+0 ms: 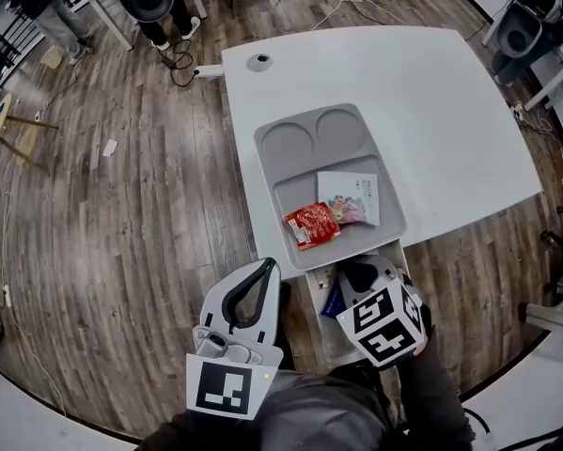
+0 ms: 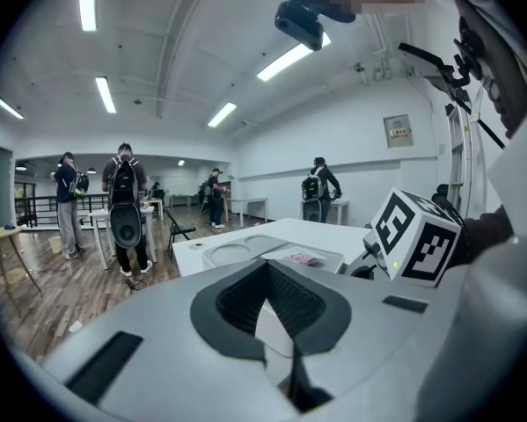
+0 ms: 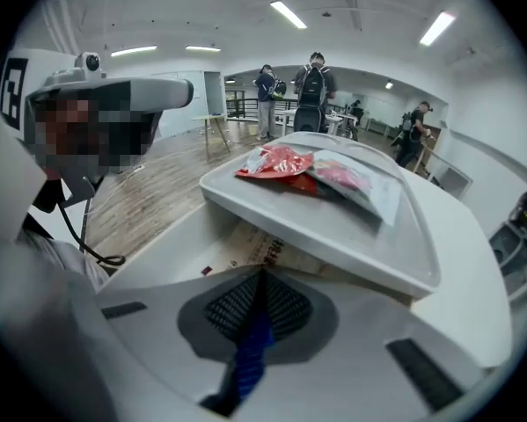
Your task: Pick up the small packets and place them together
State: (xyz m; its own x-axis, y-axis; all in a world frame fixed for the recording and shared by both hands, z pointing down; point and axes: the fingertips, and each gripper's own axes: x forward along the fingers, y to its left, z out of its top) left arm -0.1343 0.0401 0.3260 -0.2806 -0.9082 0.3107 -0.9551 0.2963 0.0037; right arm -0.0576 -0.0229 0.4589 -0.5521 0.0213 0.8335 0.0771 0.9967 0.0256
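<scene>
White table (image 1: 450, 111): right gripper (image 3: 263, 272) pinches a blue packet (image 3: 250, 350), clear only in its view; left gripper (image 2: 266, 265) jaws together.

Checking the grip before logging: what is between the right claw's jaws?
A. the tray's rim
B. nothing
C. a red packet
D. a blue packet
D: the right claw is shut on a blue packet; the red packet lies on the tray.

Left hand-held gripper (image 1: 265, 269) nearly level, jaws together, right hand-held gripper (image 1: 354, 276) tilted down, pinching blue packet (image 3: 250, 350)
</scene>
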